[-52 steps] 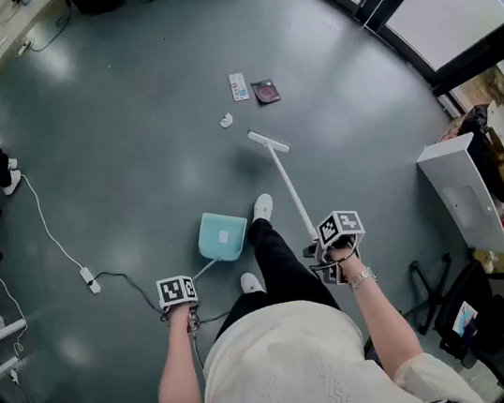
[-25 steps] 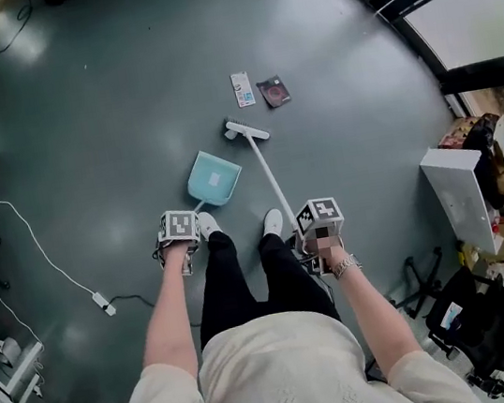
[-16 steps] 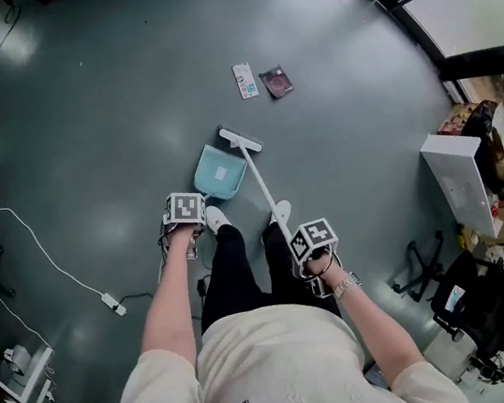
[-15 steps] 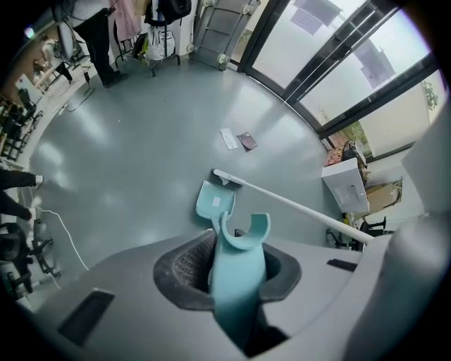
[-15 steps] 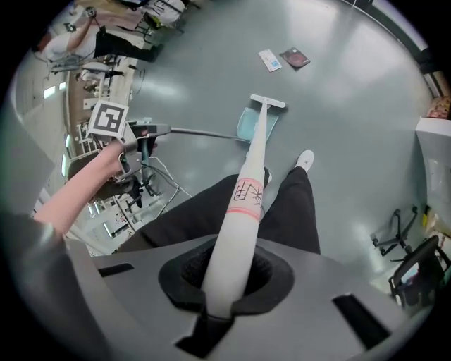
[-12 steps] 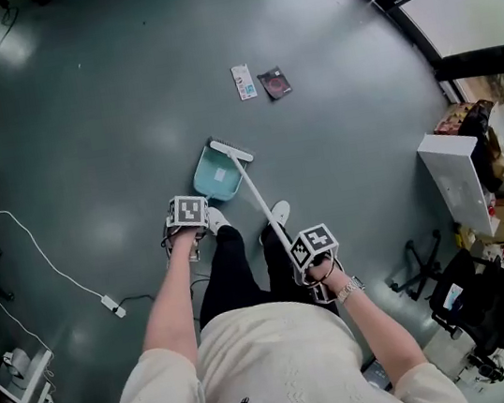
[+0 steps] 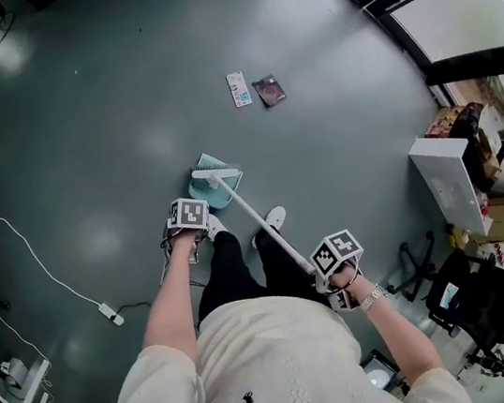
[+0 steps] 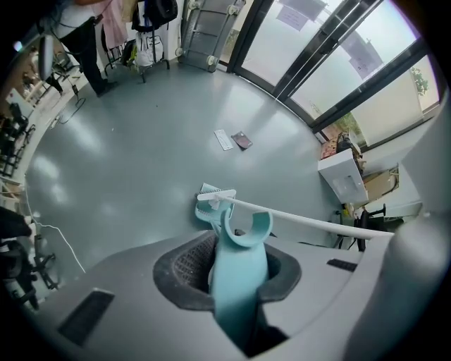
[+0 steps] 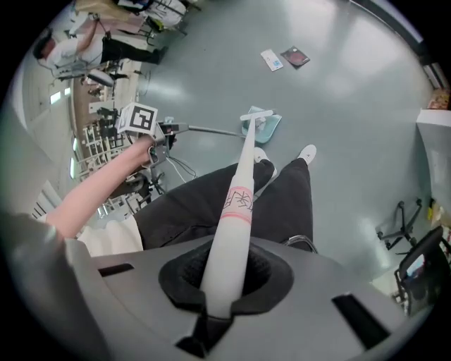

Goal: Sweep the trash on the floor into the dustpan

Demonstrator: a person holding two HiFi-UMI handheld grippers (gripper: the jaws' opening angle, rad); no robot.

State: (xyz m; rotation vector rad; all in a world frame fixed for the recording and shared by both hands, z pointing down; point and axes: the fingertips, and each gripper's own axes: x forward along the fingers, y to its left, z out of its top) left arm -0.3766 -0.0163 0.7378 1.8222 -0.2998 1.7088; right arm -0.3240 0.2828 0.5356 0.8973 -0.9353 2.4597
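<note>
I'm looking down on a wide grey polished floor (image 7: 79, 128), with glazing along its far-right edge.

The long white broom (image 7: 259, 218) is the biggest thing on it. Its handle runs on a diagonal from my right gripper (image 9: 225, 282) forward and leftward, past the person's legs, and the flat head ends across the light blue plastic dustpan (image 7: 220, 163). The right gripper's jaws are clenched round the handle's top end.

The dustpan sits low, just ahead of the feet. Its long curved handle comes straight back into my left gripper (image 8: 236, 282), which is clamped on it. I can't tell whether anything is already in the pan.

The trash that matters is a white rectangular wrapper (image 7: 237, 89) and, just beside it, a dark square packet (image 7: 266, 91). Both lie flat on open floor, well apart from the pan. They are beyond the broom head, further from the person and a little to the right, toward the window edge.

The broom head is on the near side of both pieces. I judge the broom must reach out past them along its own line before it can draw them back to the pan. The right gripper does that work.
</note>
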